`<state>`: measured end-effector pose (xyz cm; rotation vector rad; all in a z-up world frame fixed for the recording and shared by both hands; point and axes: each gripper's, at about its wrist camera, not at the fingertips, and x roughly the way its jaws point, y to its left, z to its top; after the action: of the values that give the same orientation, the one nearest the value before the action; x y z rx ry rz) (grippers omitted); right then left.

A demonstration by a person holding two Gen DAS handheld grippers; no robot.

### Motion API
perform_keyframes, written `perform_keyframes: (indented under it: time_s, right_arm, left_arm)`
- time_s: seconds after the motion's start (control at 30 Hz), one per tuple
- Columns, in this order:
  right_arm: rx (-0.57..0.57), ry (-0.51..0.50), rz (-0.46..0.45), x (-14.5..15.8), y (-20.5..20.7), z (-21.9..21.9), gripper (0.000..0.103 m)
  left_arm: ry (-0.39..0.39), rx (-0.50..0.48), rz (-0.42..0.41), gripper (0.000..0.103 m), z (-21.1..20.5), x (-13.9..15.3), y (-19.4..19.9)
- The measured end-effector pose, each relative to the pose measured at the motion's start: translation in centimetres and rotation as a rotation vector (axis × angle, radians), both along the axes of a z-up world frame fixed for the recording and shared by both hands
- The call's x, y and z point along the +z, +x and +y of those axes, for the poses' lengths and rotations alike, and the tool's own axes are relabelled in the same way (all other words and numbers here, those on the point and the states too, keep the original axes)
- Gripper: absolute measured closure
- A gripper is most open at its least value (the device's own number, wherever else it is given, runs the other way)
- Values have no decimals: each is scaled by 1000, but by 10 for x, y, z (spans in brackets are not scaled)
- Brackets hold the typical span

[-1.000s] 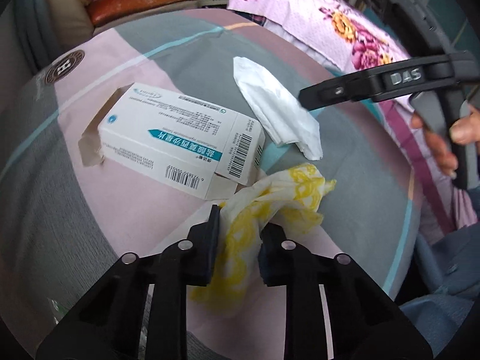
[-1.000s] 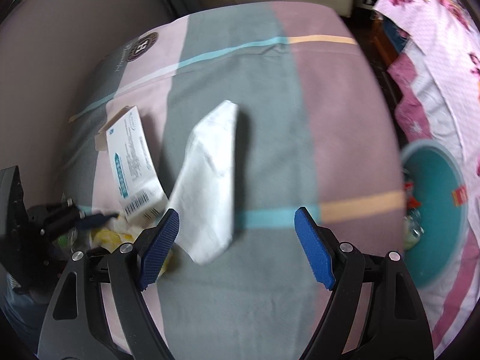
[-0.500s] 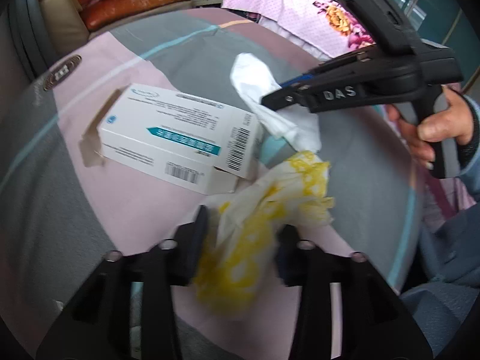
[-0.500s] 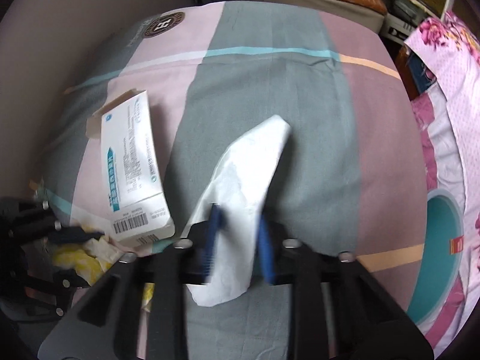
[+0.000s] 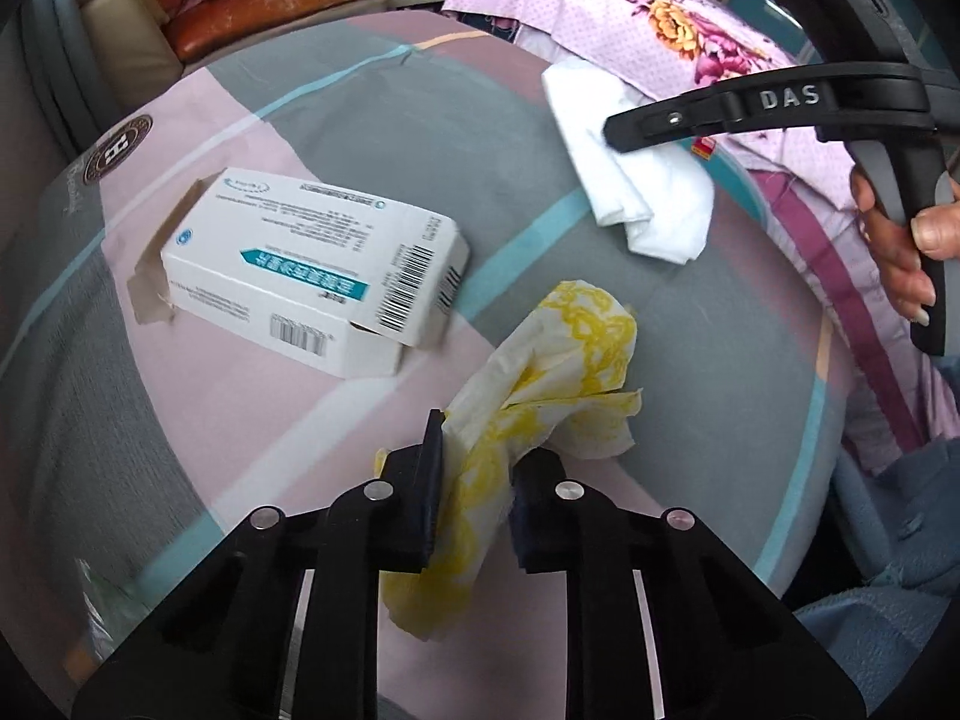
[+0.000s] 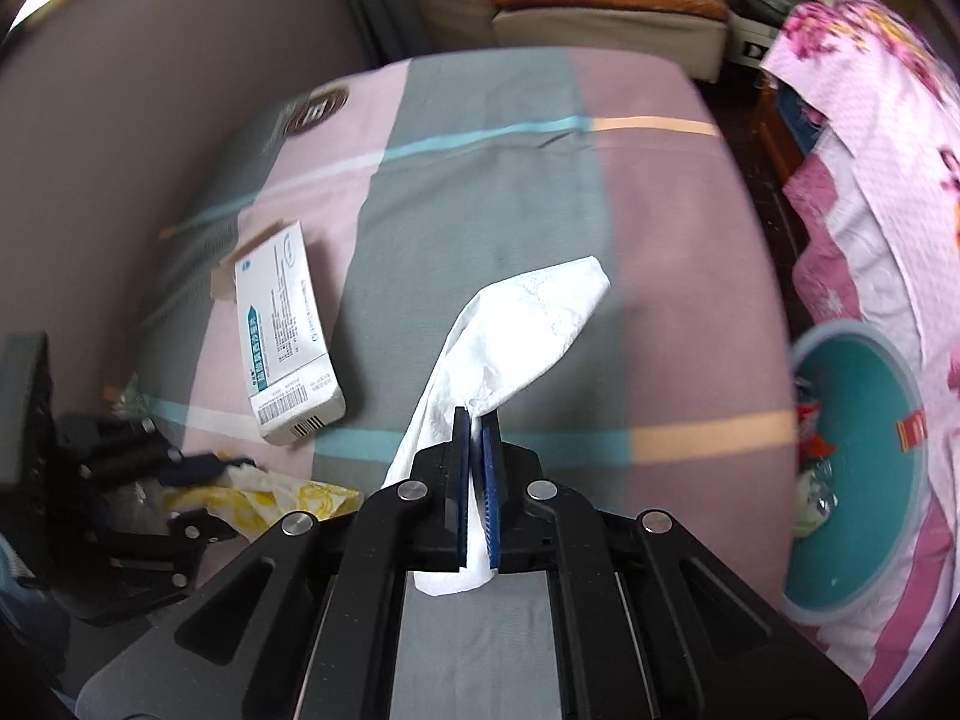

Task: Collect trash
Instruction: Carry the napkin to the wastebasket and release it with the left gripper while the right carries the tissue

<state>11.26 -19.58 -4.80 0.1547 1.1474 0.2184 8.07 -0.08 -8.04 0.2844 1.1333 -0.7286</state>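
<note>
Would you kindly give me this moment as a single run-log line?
left gripper: closing on yellow tissue | right gripper: shut on white tissue | box: on bedspread | bin: beside bed

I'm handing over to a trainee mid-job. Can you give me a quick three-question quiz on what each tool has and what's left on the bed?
1. True or false: the right tool is shut on the white tissue.
2. What is between the pads of the left tool? A) the medicine box B) the yellow-patterned tissue C) nothing
3. Which piece of trash lies on the bedspread with no tool on it?

Key:
1. True.
2. B, the yellow-patterned tissue; the jaws are closing on it.
3. The medicine box.
</note>
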Motion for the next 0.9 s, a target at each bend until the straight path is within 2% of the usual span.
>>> perform_keyframes:
  time_s: [0.17, 0.33, 0.43, 0.63, 0.9]
  right_arm:
    - [-65, 46, -22, 14, -19, -31, 99]
    - [-110, 76, -50, 23, -30, -52, 99]
    - [-143, 88, -80, 30, -43, -69, 99]
    - [-224, 55, -151, 49, -65, -105, 99]
    - [-334, 84, -195, 57, -85, -167, 99]
  left_arm:
    - [-62, 87, 27, 85, -8, 13, -17]
    - [-38, 200, 33, 85, -26, 20, -16]
    - [-34, 231, 21, 85, -38, 25, -12]
    - [-48, 219, -8, 85, -72, 45, -9]
    - [-35, 152, -39, 85, -134, 59, -7]
